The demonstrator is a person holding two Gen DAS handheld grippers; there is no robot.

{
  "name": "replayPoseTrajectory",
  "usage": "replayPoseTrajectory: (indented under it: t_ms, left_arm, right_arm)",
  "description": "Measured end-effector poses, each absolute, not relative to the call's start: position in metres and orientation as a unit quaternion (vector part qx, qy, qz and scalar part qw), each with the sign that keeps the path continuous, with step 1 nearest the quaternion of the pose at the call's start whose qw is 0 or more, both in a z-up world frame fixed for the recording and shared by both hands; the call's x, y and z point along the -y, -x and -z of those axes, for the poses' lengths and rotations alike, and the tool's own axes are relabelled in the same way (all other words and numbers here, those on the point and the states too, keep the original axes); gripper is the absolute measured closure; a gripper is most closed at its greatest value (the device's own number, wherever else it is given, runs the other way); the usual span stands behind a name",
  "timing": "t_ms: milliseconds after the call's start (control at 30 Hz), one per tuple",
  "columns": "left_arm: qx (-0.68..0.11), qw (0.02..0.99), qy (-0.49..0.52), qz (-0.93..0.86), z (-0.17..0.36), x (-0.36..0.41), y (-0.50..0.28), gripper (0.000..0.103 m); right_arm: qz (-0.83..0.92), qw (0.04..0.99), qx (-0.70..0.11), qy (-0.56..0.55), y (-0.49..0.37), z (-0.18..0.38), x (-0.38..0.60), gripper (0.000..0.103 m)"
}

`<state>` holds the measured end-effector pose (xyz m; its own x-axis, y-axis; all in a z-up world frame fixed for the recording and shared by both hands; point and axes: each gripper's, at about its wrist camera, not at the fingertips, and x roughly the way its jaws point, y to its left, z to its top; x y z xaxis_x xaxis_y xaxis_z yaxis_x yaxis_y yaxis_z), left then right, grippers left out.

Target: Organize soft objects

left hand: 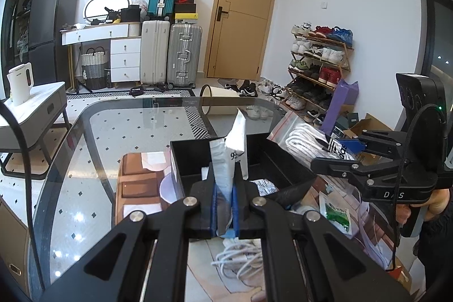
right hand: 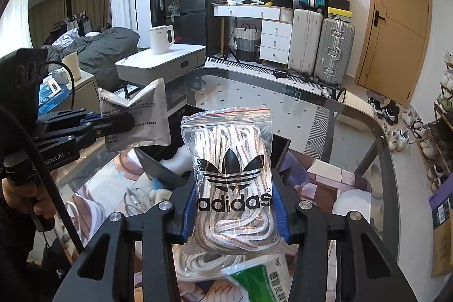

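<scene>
My left gripper [left hand: 225, 177] is shut on a thin grey-white paper packet [left hand: 229, 160] that stands upright between its blue pads, in front of an open black box [left hand: 260, 157]. In the right wrist view the same gripper [right hand: 113, 118] holds that packet [right hand: 141, 115] up at the left. My right gripper [right hand: 236, 188] is shut on a clear zip bag of white laces with an Adidas logo [right hand: 232, 160], held above the black box [right hand: 280, 149]. The left wrist view shows this gripper [left hand: 337, 153] and the zip bag [left hand: 303, 137] at the box's right side.
The glass table [left hand: 85, 132] carries a printed mat [left hand: 138, 183]. On it lie a coil of white cable [left hand: 240, 259], a green-and-white sachet [left hand: 337, 214] and another bag of laces [right hand: 198, 265]. A person's hand [right hand: 42, 205] grips the left handle. A shoe rack [left hand: 320, 61] stands far right.
</scene>
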<state>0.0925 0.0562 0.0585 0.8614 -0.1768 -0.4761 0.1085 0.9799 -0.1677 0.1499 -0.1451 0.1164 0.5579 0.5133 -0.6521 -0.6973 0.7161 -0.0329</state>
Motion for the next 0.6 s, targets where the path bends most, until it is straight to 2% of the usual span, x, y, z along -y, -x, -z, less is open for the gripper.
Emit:
replayPoseTrajectory:
  t_ms: [600]
  left_arm:
    - [-0.27,0.959,0.051,0.069,-0.041,-0.052,-0.131,0.098]
  right_arm:
    - [-0.358,0.846,-0.346,0.193,-0.191,-0.094,0.113,0.058]
